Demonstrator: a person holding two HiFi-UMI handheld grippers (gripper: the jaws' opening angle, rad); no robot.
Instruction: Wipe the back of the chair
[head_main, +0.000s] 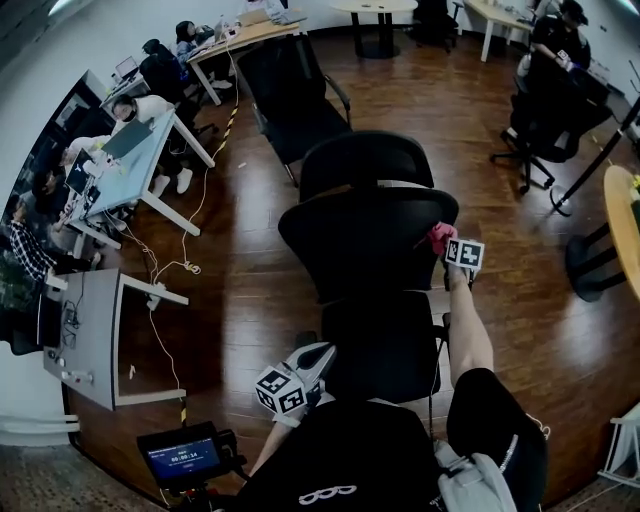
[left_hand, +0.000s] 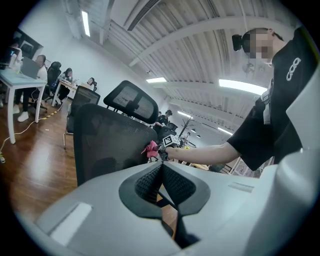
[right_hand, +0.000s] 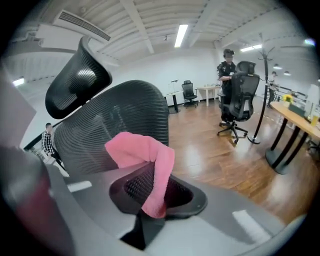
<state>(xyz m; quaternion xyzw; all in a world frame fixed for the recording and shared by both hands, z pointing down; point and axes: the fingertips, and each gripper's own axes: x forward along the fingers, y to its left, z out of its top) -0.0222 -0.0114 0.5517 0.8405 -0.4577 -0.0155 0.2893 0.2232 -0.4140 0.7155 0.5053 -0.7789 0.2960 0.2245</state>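
The right gripper's (right_hand: 156, 194) jaws pinch a pink cloth (right_hand: 144, 154) at the edge of the black mesh chair back (head_main: 360, 238). The left gripper's (left_hand: 161, 181) jaws are pressed together, holding nothing.

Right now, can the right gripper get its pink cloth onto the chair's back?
Probably yes. The right gripper holds the pink cloth right beside the chair back, with nothing between them.
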